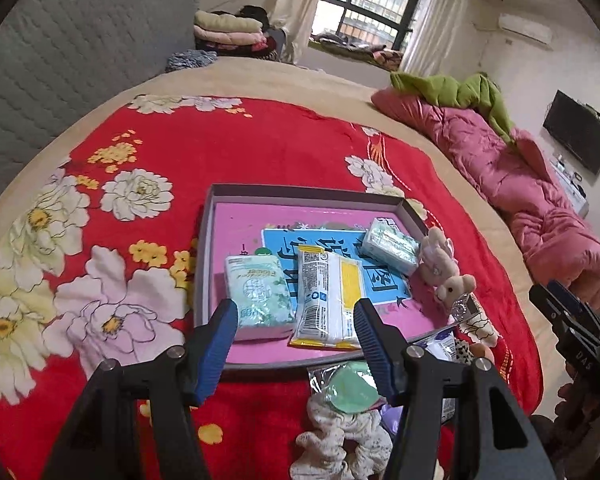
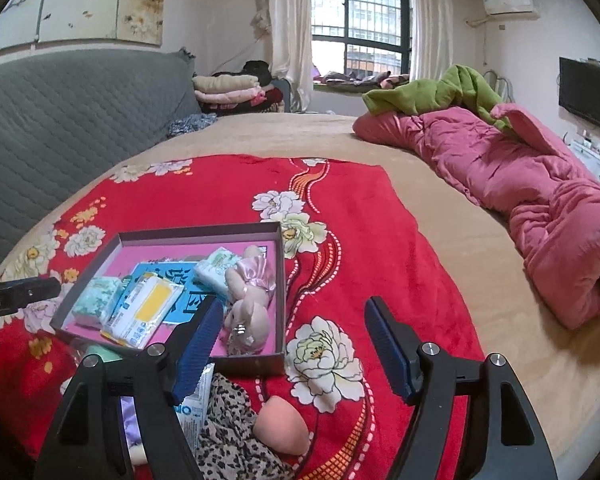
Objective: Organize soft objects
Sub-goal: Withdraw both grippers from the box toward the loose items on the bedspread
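A shallow grey box [image 1: 210, 216] with a pink floor sits on a red floral blanket [image 1: 260, 140] spread over a bed. Inside lie two pale green tissue packs [image 1: 256, 292] [image 1: 390, 246], a white-and-yellow wipes packet [image 1: 328, 300] between them, and a pink plush rabbit [image 2: 248, 304] slumped against the box's right wall. Just outside the near rim wait a white scrunchie [image 1: 340, 440], a mint-green puff [image 1: 350, 390] in clear wrap, a leopard-print cloth [image 2: 232, 440] and a peach sponge [image 2: 282, 426]. The left gripper [image 1: 296, 316] hangs above the near rim, fingers spread and empty. The right gripper [image 2: 294, 320] hovers over the blanket beside the box, fingers wide apart, nothing between them.
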`<act>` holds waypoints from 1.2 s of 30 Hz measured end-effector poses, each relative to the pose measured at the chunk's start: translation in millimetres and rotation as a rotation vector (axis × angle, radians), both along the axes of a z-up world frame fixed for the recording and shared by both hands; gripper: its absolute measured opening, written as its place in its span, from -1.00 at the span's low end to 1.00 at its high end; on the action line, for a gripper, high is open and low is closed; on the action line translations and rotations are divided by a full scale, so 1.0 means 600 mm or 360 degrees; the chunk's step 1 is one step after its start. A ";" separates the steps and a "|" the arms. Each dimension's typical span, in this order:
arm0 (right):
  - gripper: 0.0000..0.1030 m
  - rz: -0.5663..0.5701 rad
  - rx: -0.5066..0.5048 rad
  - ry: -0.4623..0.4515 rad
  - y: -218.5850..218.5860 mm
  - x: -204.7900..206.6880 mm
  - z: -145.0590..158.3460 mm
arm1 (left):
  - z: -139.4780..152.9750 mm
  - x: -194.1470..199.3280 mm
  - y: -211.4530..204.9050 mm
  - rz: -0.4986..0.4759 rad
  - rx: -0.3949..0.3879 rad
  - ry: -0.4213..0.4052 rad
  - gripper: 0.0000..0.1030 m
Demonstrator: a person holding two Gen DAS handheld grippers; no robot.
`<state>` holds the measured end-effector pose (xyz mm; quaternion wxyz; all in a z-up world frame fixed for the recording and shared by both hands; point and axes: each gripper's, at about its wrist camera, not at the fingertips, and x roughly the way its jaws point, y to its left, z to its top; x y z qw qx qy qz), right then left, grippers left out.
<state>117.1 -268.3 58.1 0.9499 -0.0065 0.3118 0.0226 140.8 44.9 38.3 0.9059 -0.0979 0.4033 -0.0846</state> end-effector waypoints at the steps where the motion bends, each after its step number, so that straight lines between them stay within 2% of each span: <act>1: 0.45 -0.0001 0.0003 0.0000 -0.003 -0.005 0.001 | 0.001 -0.005 0.001 0.0012 -0.0004 -0.0007 0.17; 13: 0.45 0.0020 -0.0014 -0.0026 -0.015 -0.049 0.016 | -0.019 -0.058 -0.018 -0.0015 0.0039 0.0023 0.17; 26: 0.45 0.0099 -0.0008 0.0026 -0.002 -0.093 0.001 | -0.045 -0.106 -0.022 -0.0042 0.0103 0.0109 0.17; 36: 0.45 0.0146 -0.0021 0.0087 0.008 -0.110 -0.022 | -0.053 -0.147 -0.067 -0.0172 0.0155 0.0129 0.17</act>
